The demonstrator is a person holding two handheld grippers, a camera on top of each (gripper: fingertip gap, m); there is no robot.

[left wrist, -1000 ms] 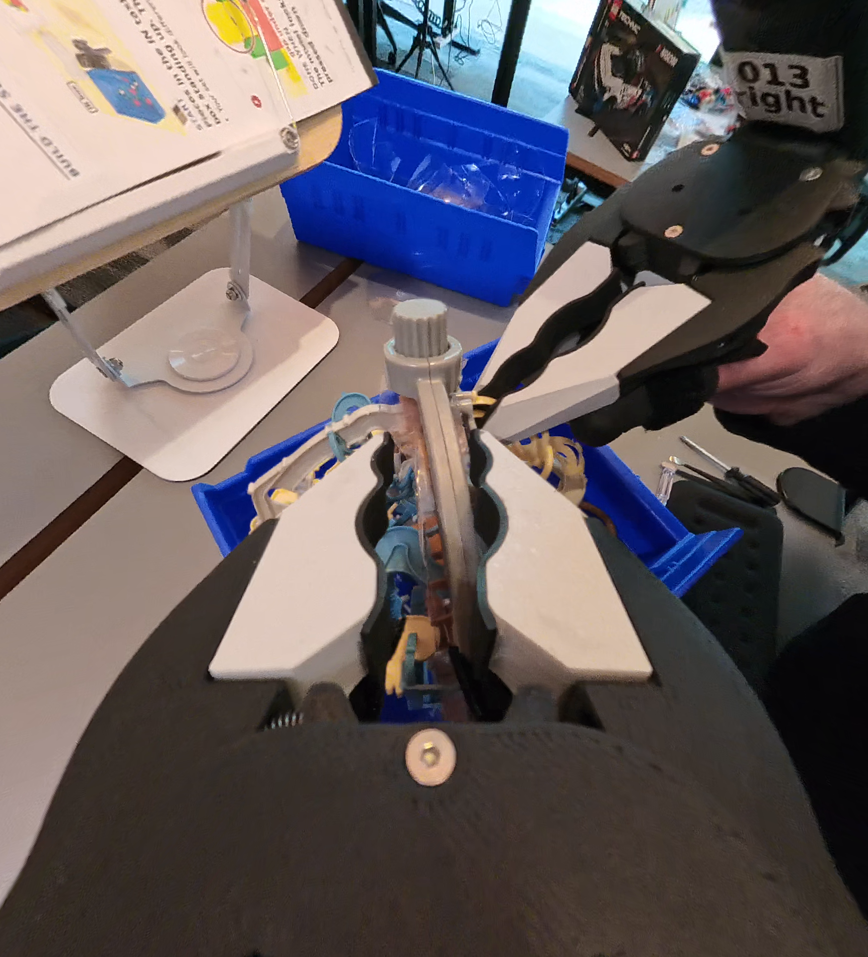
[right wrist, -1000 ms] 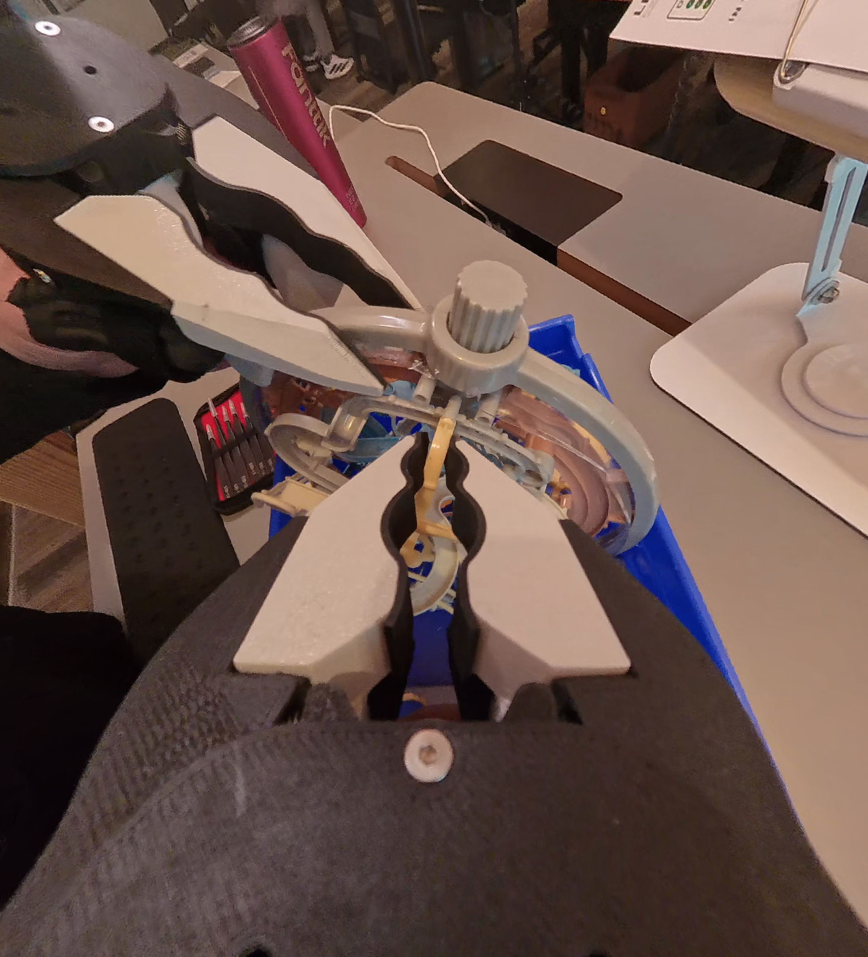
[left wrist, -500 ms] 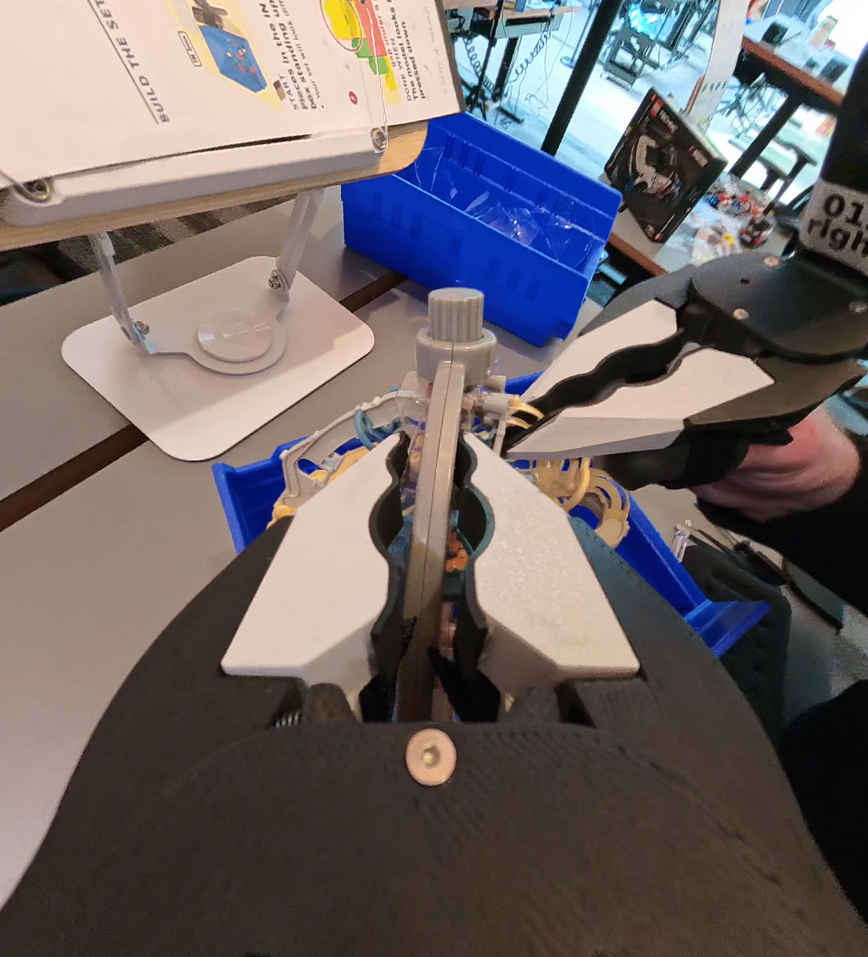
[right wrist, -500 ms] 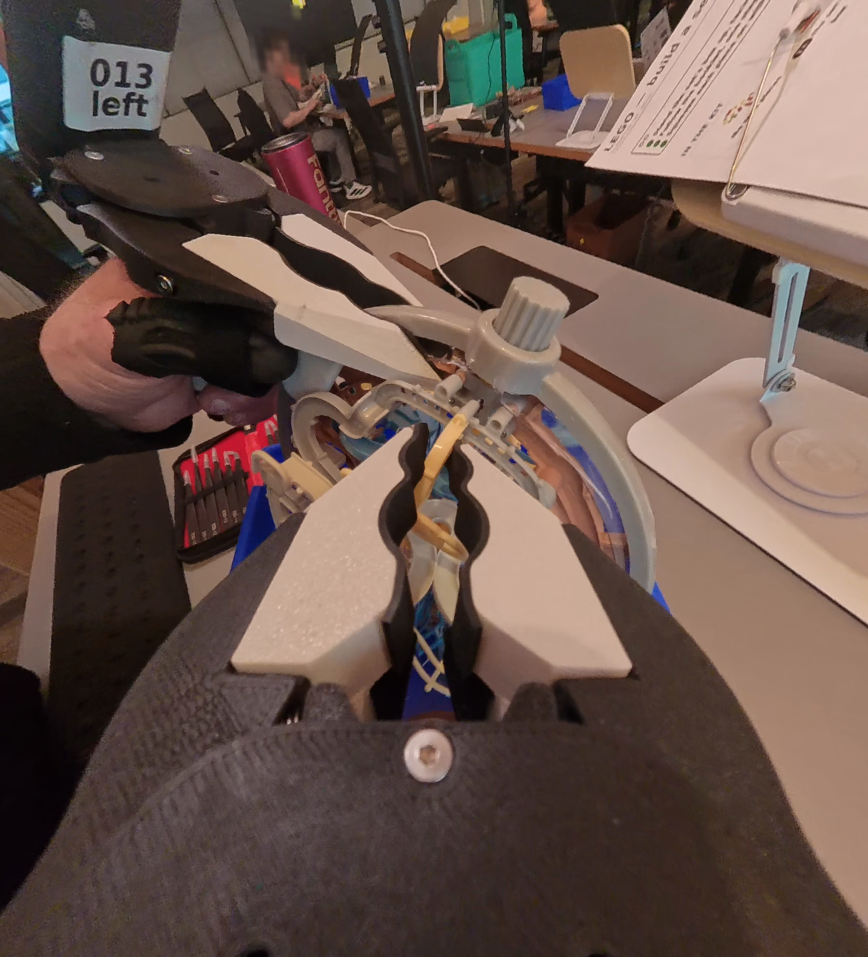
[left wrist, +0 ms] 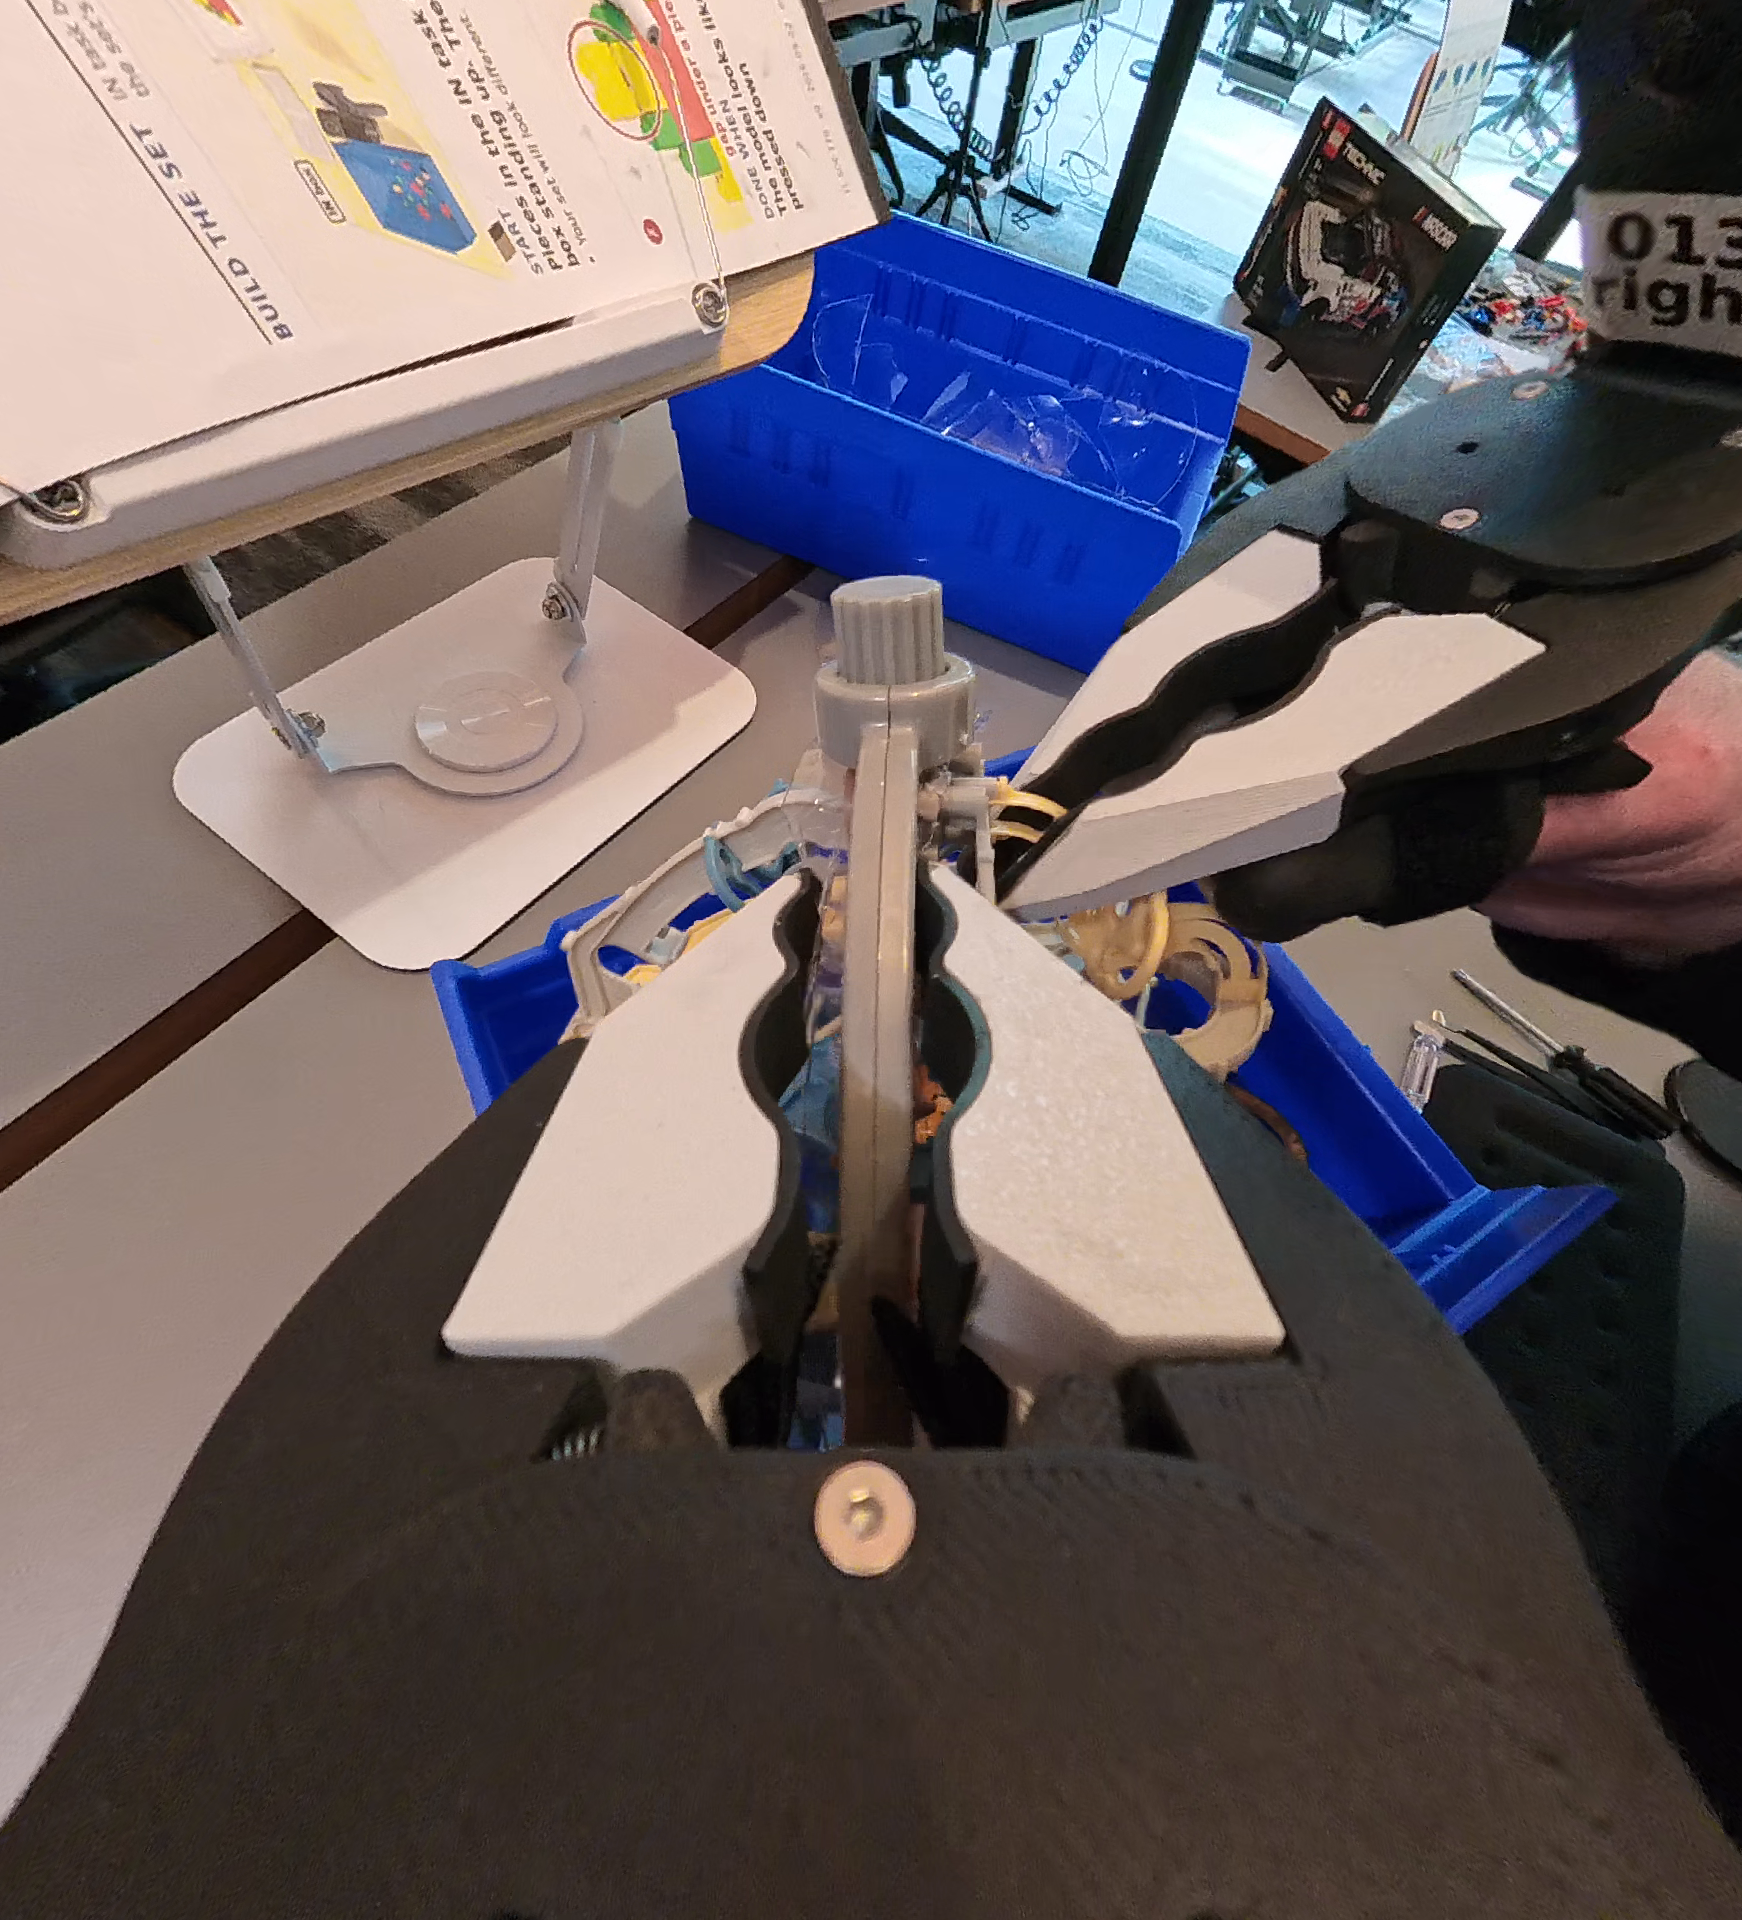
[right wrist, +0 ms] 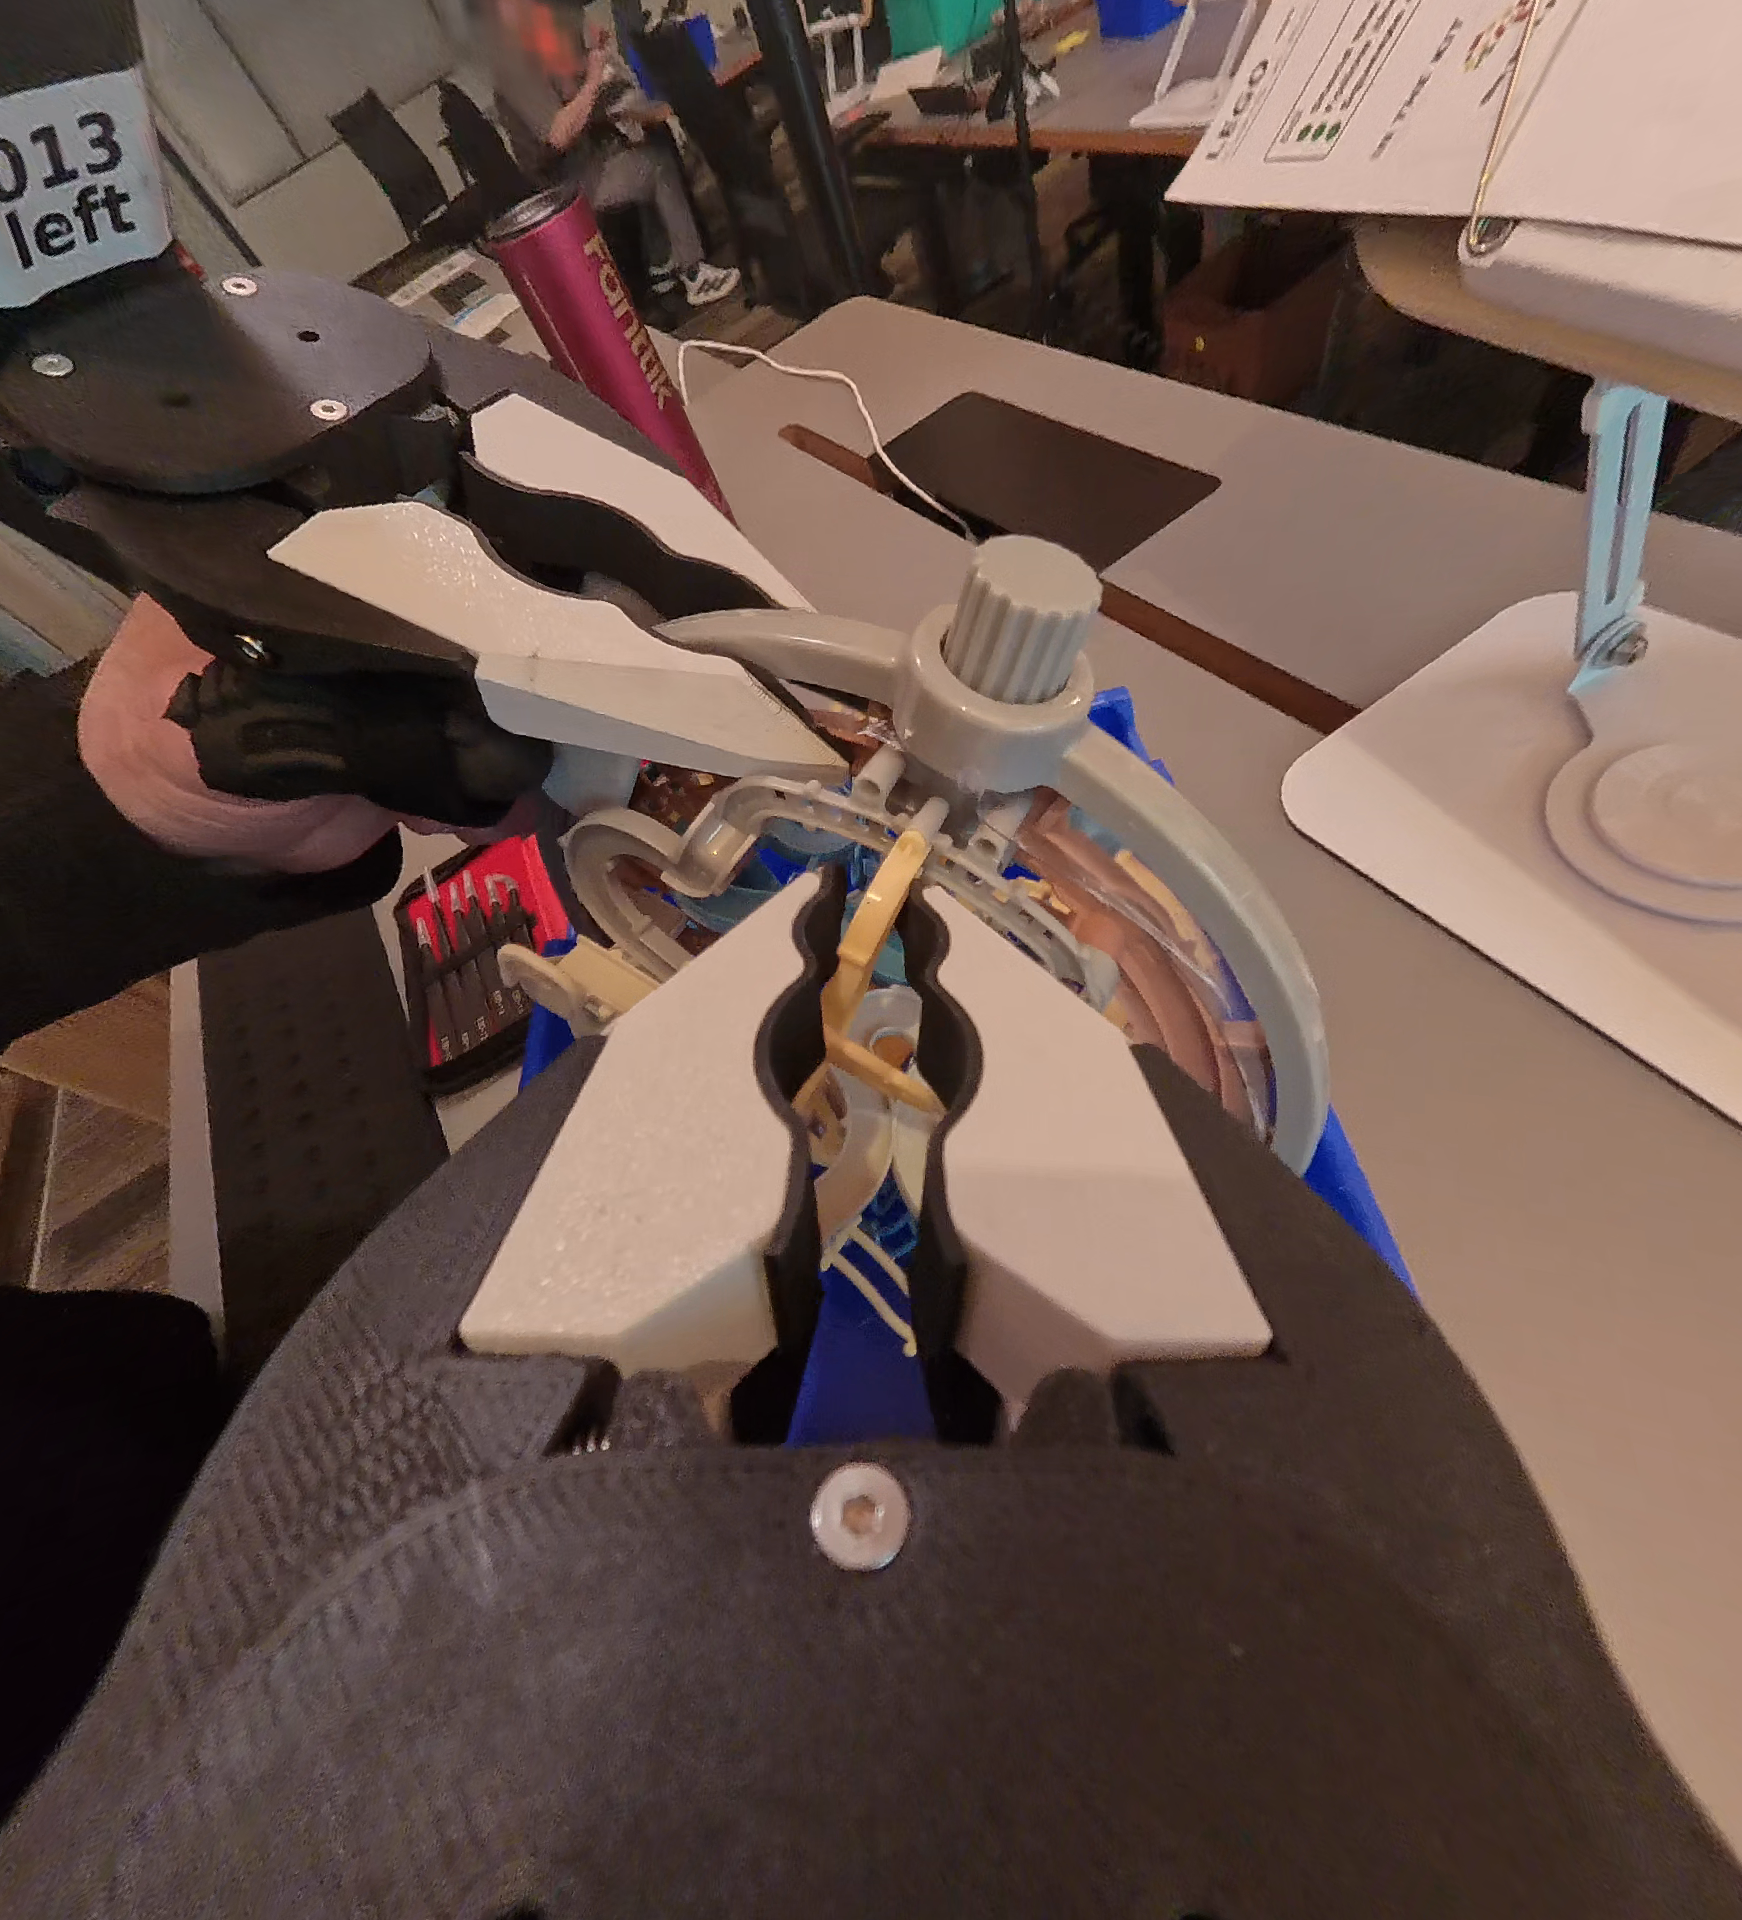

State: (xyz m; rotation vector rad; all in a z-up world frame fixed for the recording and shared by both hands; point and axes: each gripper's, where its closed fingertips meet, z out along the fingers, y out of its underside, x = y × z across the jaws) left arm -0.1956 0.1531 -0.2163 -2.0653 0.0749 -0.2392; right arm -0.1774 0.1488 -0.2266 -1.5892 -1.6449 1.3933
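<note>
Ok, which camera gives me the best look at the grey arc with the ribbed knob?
The right wrist view: the grey arc shows side-on as a full curve, with the left gripper clamped on one end. The left wrist view sees the arc only edge-on, as a thin strip between its own fingers, knob on top.

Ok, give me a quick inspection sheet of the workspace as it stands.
Surface: grey table, dark seam across it.
Job's things: globe-like model with grey arc and knob, above a blue bin of tan parts.
Clutter: second blue bin; document stand; screwdriver set; magenta can; black mat.
Grippers: left gripper shut on the grey arc; right gripper shut on a tan strip.
Cables: white cable.
Surroundings: other desks, a seated person behind.
</note>
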